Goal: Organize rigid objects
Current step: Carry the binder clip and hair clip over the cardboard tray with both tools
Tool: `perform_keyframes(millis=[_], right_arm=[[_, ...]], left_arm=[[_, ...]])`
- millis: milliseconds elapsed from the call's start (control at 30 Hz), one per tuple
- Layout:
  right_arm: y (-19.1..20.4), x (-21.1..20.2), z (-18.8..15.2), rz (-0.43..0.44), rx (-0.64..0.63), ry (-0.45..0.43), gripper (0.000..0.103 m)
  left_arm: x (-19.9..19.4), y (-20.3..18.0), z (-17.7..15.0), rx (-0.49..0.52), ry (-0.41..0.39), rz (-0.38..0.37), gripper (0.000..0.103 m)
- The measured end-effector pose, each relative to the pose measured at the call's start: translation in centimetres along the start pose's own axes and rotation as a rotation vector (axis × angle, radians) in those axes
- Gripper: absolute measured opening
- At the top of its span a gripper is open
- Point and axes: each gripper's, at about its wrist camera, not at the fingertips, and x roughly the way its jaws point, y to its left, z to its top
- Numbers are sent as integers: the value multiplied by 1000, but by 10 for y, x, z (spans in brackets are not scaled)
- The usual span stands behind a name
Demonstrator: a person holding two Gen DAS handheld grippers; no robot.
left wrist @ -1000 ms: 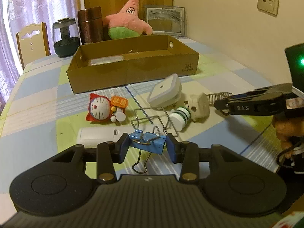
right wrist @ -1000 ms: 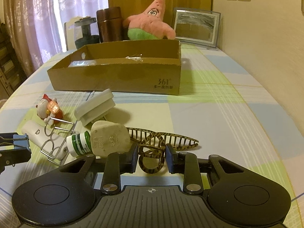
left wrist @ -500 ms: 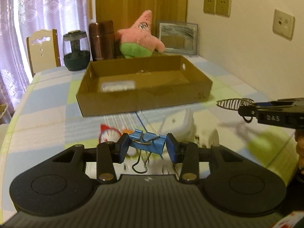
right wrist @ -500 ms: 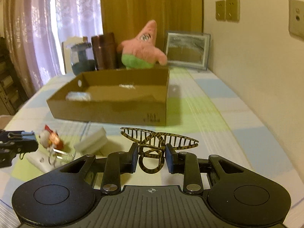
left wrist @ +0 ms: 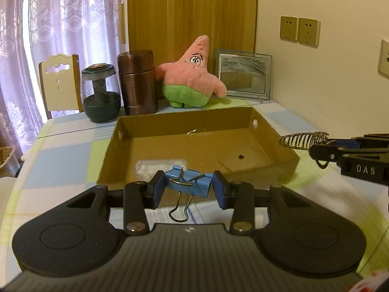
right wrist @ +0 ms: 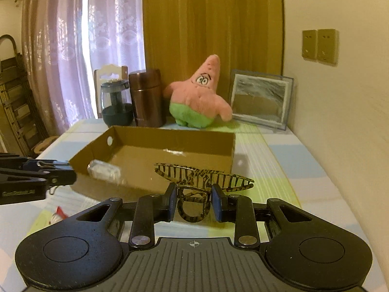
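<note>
My left gripper (left wrist: 188, 189) is shut on a blue binder clip (left wrist: 188, 182) and holds it in the air just before the near wall of an open cardboard box (left wrist: 277, 170). My right gripper (right wrist: 193, 203) is shut on a tortoiseshell hair claw (right wrist: 204, 177), held above the table near the box's near right corner (right wrist: 232, 150). The right gripper also shows at the right edge of the left wrist view (left wrist: 323, 147), and the left gripper at the left edge of the right wrist view (right wrist: 60, 170). A clear plastic packet (left wrist: 160, 166) lies inside the box.
Behind the box stand a pink starfish plush (left wrist: 192, 77), a brown canister (left wrist: 137, 82), a dark glass jar (left wrist: 101, 95) and a framed picture (left wrist: 244, 74). A chair (left wrist: 59, 82) is at the far left. A wall runs along the right. A red toy (right wrist: 58, 215) lies low left.
Both grippers have risen from the table with their objects and moved forward toward the box. The loose items on the table have dropped out of view.
</note>
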Motion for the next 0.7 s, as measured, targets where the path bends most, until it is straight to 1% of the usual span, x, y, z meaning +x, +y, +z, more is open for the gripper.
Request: perform_keyframes(millis=[200,367,567,700], right_arm=[[-7,40,16,22,-12,14,26],[-12,73,26,32,-14,33,26],[-15,101,29,42,-24,52,26],[-17,110,29,39,-31,56,26]], left_arm=[[40,2,23,25,-12,-1,37],[72,4,36,42,-7,-11,37],[103,0,40,77,11,-28,37],[116,-3,37,93,33,-37,37]])
